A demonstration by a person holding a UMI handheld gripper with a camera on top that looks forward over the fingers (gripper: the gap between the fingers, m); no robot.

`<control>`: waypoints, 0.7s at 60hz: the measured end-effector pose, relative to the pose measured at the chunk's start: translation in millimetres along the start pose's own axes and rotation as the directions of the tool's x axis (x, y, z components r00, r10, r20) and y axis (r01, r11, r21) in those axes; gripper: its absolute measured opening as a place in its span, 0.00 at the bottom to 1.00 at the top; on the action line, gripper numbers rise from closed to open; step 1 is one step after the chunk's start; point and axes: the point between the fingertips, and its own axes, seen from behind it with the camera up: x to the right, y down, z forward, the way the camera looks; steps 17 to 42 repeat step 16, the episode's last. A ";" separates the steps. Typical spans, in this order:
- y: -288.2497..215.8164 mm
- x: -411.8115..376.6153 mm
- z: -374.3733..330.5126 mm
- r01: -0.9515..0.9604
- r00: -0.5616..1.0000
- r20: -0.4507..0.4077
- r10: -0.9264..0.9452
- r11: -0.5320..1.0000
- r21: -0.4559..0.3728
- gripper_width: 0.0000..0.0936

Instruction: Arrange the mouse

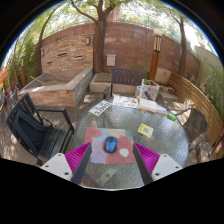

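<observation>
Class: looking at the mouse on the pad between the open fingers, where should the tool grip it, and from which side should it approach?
Grip the mouse across its two long sides, near mid-body. It lies flat on the pink pad, lengthwise along the tool, whose open fingers flank it. Probably best to come straight forward and down from the near end.

A single wide-angle view rides on the gripper (pixel 110 163) — it looks forward and slightly down along the two pink-padded fingers (pixel 78 157), close over a round glass-topped patio table (pixel 160 140), toward a brick wall (pixel 125 45) well beyond.
</observation>
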 end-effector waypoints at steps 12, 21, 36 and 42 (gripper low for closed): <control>7.4 -9.3 -15.7 0.006 1.000 0.000 -0.006 1.000 -0.006 0.91; 8.5 -11.7 -16.9 0.009 1.000 0.005 -0.009 1.000 -0.005 0.91; 8.5 -11.7 -16.9 0.009 1.000 0.005 -0.009 1.000 -0.005 0.91; 8.5 -11.7 -16.9 0.009 1.000 0.005 -0.009 1.000 -0.005 0.91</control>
